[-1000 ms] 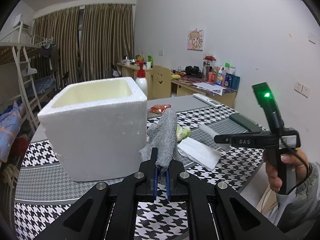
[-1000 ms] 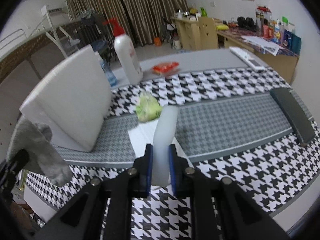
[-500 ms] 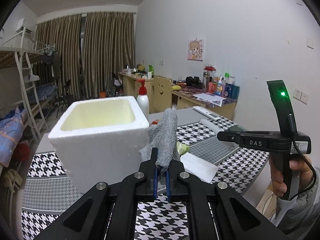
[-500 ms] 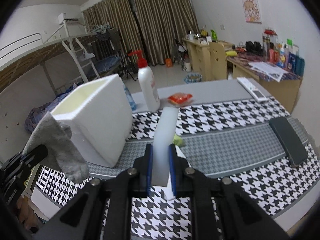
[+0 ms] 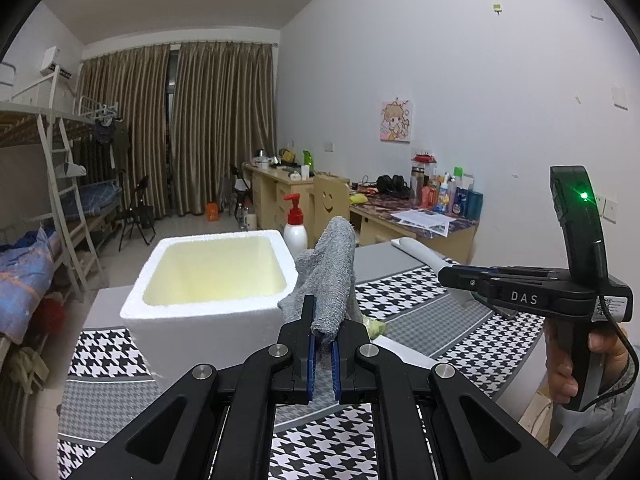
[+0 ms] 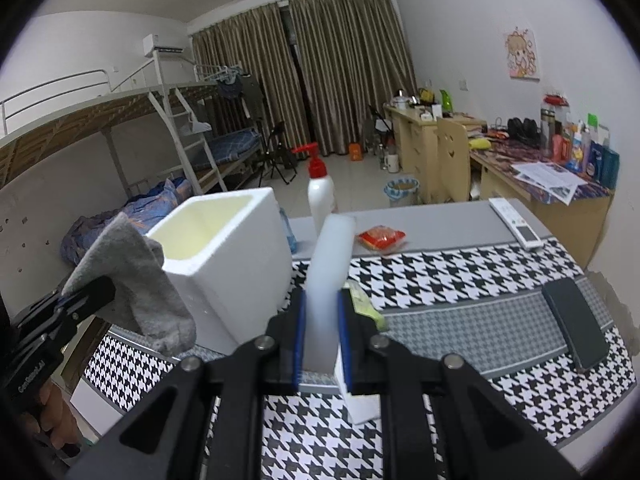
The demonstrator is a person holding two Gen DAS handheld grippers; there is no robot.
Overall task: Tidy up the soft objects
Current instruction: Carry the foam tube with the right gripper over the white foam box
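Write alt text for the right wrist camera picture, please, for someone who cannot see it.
A handheld right gripper pinches a white foam strip upright above a houndstooth tablecloth. To its left, the left gripper holds a grey sock beside an open white foam box in a dorm room.

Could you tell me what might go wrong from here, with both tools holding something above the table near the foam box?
The grey sock is pinched only at one end by the left tool; its loose end hangs outside the foam box and might snag the rim or miss the opening. The white foam strip stands tall in the right tool, so it could bend or slip. The pump bottle behind the box might get knocked.
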